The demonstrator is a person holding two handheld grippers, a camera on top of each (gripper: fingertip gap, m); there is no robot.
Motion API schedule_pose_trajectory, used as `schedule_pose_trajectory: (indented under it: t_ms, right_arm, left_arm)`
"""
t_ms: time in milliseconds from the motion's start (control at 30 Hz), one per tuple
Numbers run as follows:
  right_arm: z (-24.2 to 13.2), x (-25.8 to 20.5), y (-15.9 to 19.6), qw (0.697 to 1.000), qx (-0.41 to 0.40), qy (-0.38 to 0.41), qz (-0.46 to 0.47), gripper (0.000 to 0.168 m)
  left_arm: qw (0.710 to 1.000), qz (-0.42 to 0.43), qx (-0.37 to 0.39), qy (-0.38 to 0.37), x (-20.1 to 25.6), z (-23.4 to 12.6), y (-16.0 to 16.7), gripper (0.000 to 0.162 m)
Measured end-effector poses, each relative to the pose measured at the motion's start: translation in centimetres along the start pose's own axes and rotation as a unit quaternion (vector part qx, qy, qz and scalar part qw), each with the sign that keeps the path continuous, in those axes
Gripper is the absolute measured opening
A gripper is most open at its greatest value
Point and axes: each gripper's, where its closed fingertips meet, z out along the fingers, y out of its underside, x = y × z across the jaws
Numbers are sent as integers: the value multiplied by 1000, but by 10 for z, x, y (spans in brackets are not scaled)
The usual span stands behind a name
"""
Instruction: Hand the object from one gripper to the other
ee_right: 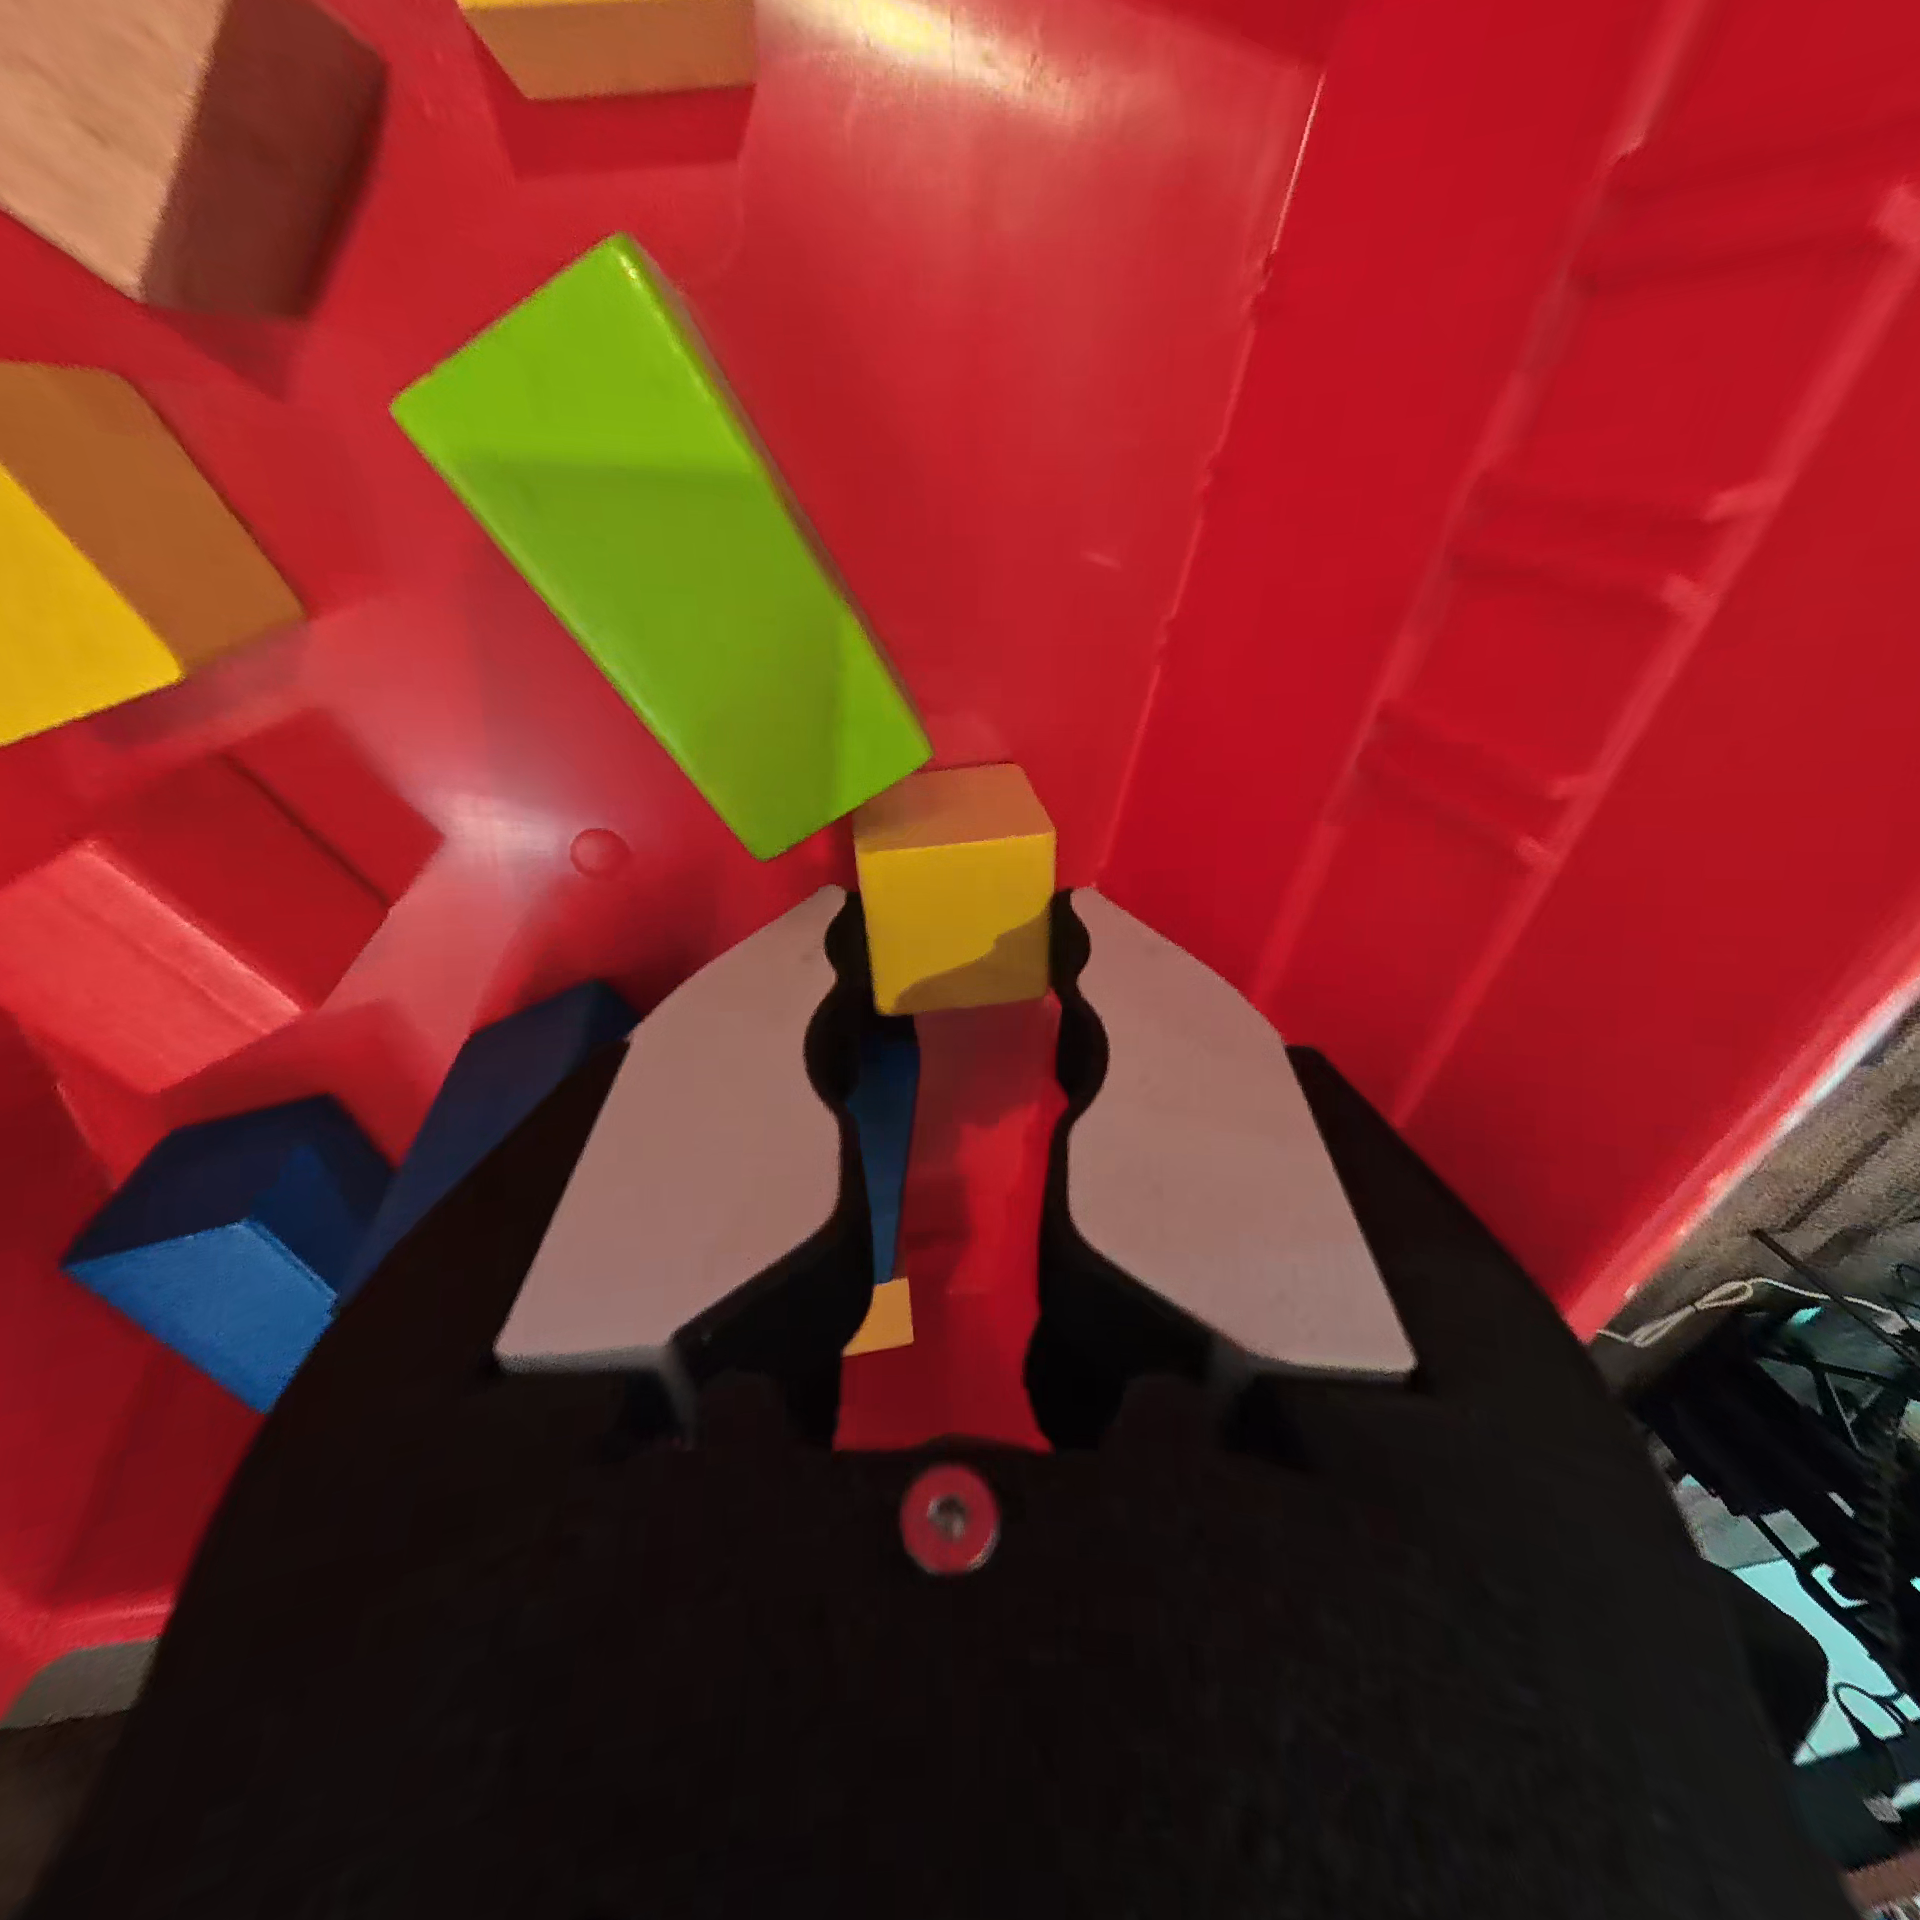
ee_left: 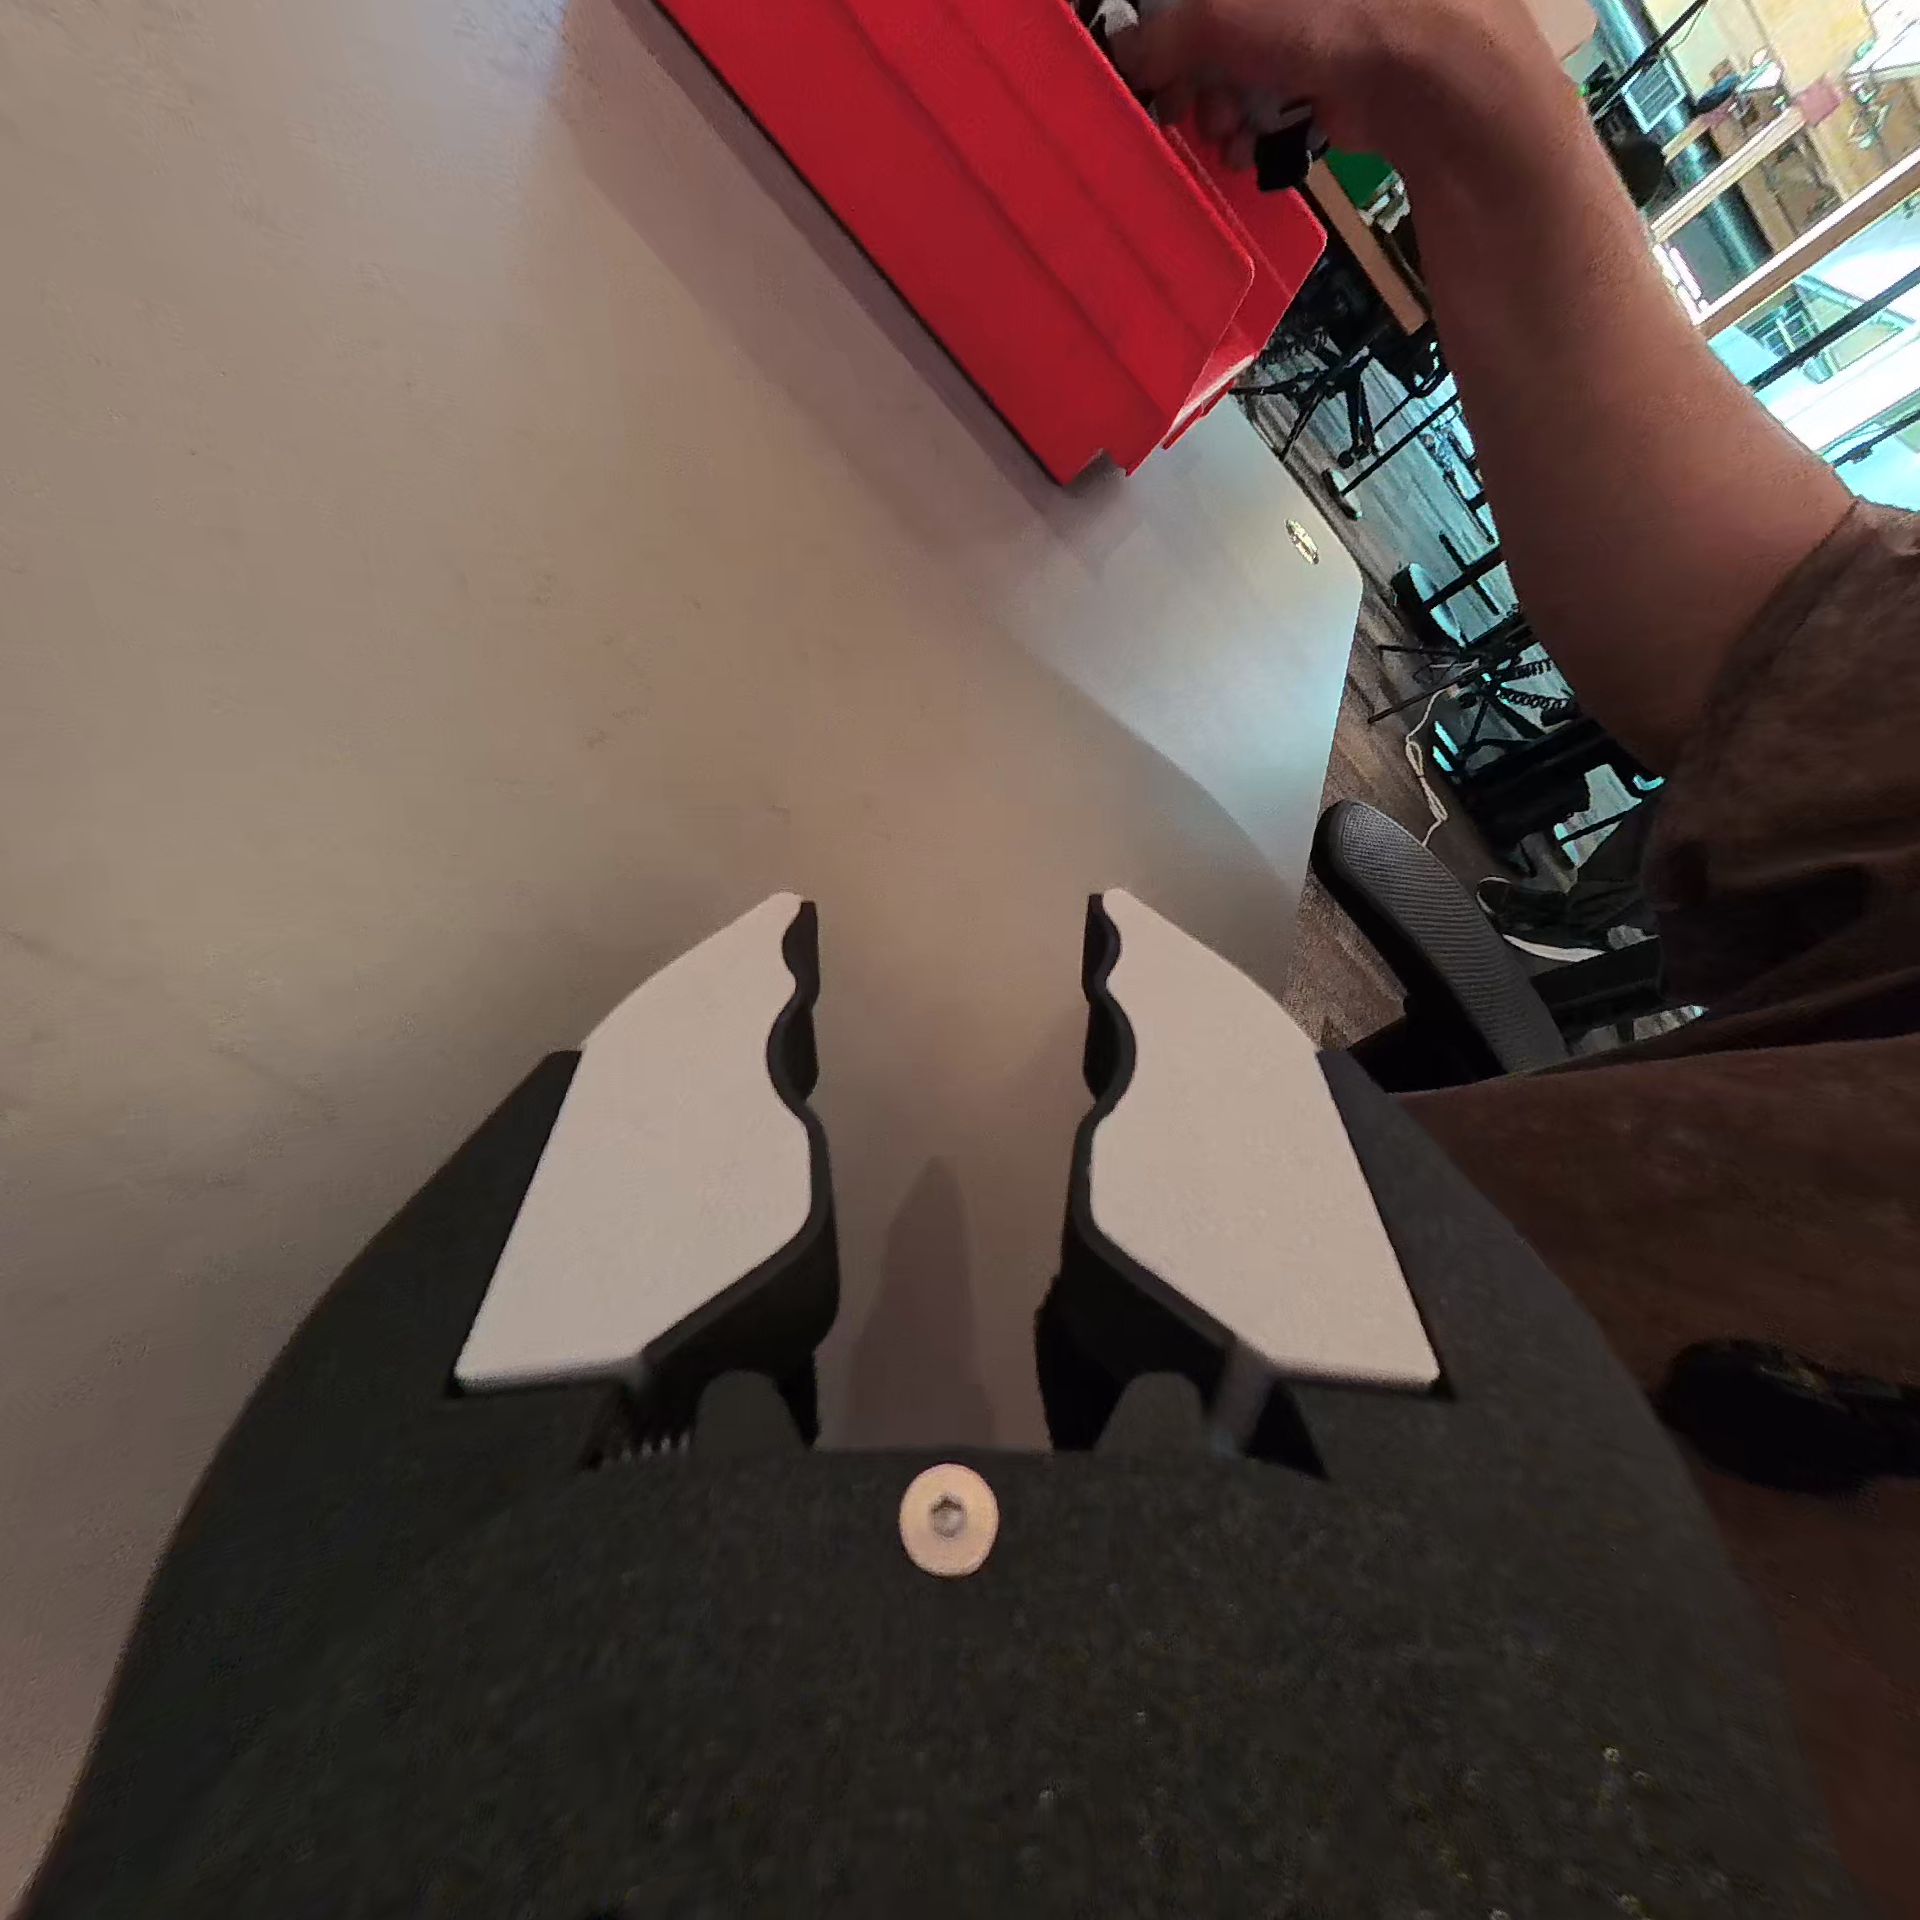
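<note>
Here, the largest thing in the right wrist view is the red bin, whose floor and ribbed right wall fill nearly the whole frame. In the left wrist view the same red bin stands at the far side of a pale table, and a person's hand reaches over its rim at the far right.

Inside the bin lie several wooden blocks. A long green block slants across the floor left of centre, its near end just beside the gripped cube. A plain wooden block sits at the far left corner, a larger yellow block at the left edge, a red block nearer, and blue blocks at the near left, partly hidden behind the gripper body.

The right gripper is closed to a narrow gap on a small yellow cube. The cube sits right at the fingertips, pinched on its left and right faces, with its far half projecting beyond the tips.

The left gripper hovers over bare table, well apart from the bin, its jaws moderately apart with nothing between them.
</note>
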Motion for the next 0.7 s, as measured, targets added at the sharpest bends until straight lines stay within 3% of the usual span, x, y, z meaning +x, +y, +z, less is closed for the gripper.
schedule_pose_trajectory:
  t_ms: [133, 267, 333, 433, 533, 633, 700]
  right_arm:
    - [-23, 8, 1, 999, 40, 14, 7, 51]
    - [-117, 6, 3, 973, 225, 28, 42, 59]
    - [-168, -34, 3, 930, 365, -27, 13, 59]
    - [-223, -137, 21, 810, 557, -162, -84, 56]
    - [-235, -239, 57, 711, 619, -307, -131, 52]
    - [-223, -304, 78, 659, 644, -354, -161, 53]
    - [-205, -328, 80, 668, 636, -348, -168, 53]
  left_arm:
    - [1000, 5, -9, -2, 1, 2, 4, 50]
    - [1000, 7, -7, -17, -3, -5, 4, 51]
    - [1000, 1, 2, -25, -5, -14, 0, 51]
    - [998, -11, 16, -55, -11, -41, -14, 51]
    - [992, -27, 22, -119, -21, -87, -34, 50]
    - [971, -57, 2, -231, -53, -144, -48, 50]
    - [939, -96, -41, -327, -87, -181, -44, 52]
